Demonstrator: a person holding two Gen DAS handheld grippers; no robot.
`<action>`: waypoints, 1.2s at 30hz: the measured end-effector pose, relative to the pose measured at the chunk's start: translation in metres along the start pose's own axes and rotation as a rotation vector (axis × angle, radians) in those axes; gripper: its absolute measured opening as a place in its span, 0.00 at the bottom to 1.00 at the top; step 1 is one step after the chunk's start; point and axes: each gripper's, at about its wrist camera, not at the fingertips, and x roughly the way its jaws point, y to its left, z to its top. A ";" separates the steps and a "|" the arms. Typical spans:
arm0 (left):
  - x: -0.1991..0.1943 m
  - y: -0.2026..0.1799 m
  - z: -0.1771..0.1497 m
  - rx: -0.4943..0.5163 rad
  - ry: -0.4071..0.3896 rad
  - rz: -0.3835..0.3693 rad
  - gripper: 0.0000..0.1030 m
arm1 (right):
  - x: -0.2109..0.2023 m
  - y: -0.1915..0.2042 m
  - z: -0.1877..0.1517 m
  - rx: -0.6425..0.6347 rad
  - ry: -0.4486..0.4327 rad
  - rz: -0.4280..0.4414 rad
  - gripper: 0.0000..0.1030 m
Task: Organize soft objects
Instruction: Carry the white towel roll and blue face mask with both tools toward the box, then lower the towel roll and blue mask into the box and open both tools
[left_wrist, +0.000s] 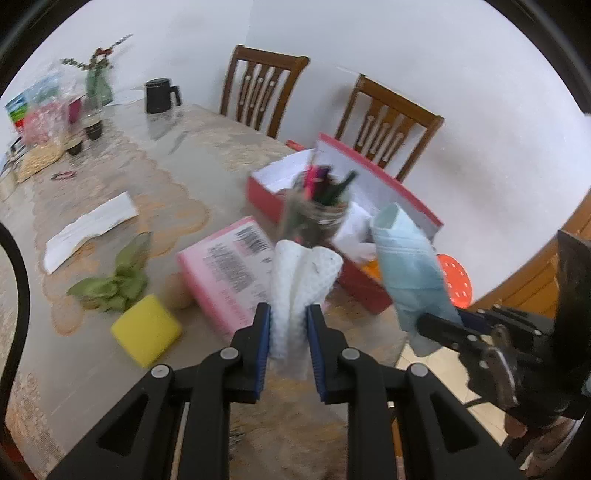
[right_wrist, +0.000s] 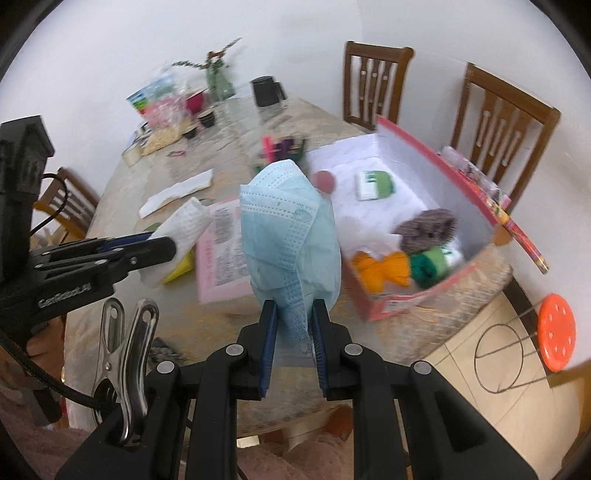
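The left gripper (left_wrist: 288, 325) pinches a white waffle-weave cloth (left_wrist: 301, 288) between its 2 blue pads, jaws narrow on the bunched fabric; the cloth rises above the fingertips and a tail hangs below them. The right gripper (right_wrist: 293, 321) is clamped the same way on a light blue face mask (right_wrist: 290, 229), which stands up from the jaws and droops to one side. Both are held in the air over the near edge of the table (left_wrist: 177, 162), the 2 grippers side by side and apart.

Beyond the mask sits the open red box (right_wrist: 417, 299), holding orange yarn (right_wrist: 380, 269), green yarn (right_wrist: 428, 266), a grey fuzzy ball (right_wrist: 424, 229) and a green-and-white packet (right_wrist: 373, 184). The mask hides the box's near left corner. A jar of pens (left_wrist: 317, 214) is blurred in both views.

On the table left of the cloth lie a pink package (left_wrist: 225, 273), a yellow sponge (left_wrist: 146, 330), a green crumpled cloth (left_wrist: 114, 280) and a white paper slip (left_wrist: 88, 229). The box's front wall stands close to the table edge, with an orange stool (right_wrist: 556, 332) on the floor beyond.
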 end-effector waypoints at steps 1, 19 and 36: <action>0.002 -0.004 0.002 0.003 0.002 -0.007 0.20 | 0.000 -0.007 0.001 0.009 -0.002 -0.005 0.19; 0.071 -0.097 0.039 0.065 0.017 -0.055 0.20 | 0.008 -0.099 0.047 0.016 -0.041 -0.056 0.19; 0.126 -0.119 0.041 0.036 0.052 0.020 0.21 | 0.045 -0.137 0.085 -0.078 0.002 0.013 0.19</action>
